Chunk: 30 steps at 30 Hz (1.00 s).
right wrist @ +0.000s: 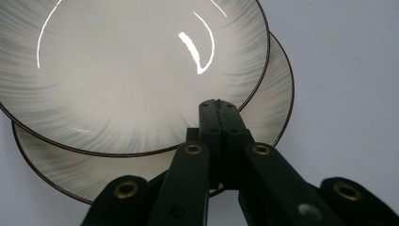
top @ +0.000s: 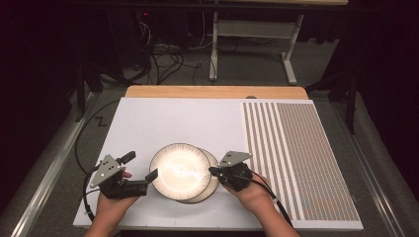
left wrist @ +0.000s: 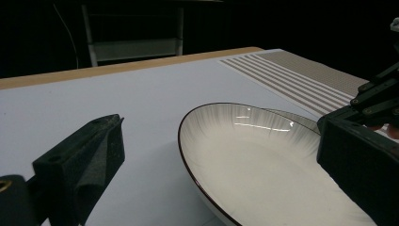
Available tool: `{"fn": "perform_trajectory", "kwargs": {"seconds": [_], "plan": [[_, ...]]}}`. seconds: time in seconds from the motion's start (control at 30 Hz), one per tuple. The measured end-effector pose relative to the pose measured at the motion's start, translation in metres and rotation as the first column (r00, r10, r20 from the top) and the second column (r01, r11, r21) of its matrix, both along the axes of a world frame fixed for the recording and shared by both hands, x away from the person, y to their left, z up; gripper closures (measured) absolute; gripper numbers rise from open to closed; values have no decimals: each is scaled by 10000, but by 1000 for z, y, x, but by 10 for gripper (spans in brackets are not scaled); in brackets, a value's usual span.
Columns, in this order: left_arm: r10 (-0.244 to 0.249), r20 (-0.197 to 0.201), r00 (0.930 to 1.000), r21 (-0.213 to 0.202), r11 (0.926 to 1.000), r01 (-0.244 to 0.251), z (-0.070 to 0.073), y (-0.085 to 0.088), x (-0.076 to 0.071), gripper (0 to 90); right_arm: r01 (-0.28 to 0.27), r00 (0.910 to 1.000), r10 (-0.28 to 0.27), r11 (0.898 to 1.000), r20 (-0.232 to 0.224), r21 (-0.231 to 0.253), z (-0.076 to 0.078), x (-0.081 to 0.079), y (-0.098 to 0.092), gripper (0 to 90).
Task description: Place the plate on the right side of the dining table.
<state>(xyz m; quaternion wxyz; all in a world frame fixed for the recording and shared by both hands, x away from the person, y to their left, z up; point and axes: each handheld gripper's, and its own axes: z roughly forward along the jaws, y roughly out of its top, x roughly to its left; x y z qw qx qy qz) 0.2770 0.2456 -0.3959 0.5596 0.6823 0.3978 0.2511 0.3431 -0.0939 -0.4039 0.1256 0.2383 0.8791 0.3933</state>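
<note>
Nearest to us, our two hands come in from the near edge of the white table (top: 148, 118), each holding a gripper. The left gripper (top: 140, 171) sits at the near left with its jaws standing wide apart; in the left gripper view one jaw rises at the left and the other at the right, with the left rim of the upper plate (left wrist: 263, 165) lying between them, and we see no pad pressing on it. The right gripper (top: 213, 171) sits at the near right, and in the right gripper view its jaws are pressed together, tips meeting over the rim of the upper plate; whether they pinch that rim or merely lie on it we cannot tell. Between the two grippers are two shallow white plates with dark rims and grey radial streaks, both empty. The upper plate rests on the lower plate (top: 211, 186), shifted to the far left of it, so a crescent of the lower plate shows at the near right. Farther off, a mat (top: 301, 158) with fine stripes and a grid covers the right side of the table, and beyond it the wooden far edge (top: 212, 92) shows.
</note>
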Motion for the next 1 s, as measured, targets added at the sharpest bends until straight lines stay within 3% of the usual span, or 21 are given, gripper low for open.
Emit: {"fn": "perform_trajectory", "kwargs": {"seconds": [1.0], "plan": [[114, 165, 9998, -78, 9999, -112, 4, 6, -2, 18, -500, 9987, 497, 9982, -126, -325, -9, -1, 22, 900]]}}
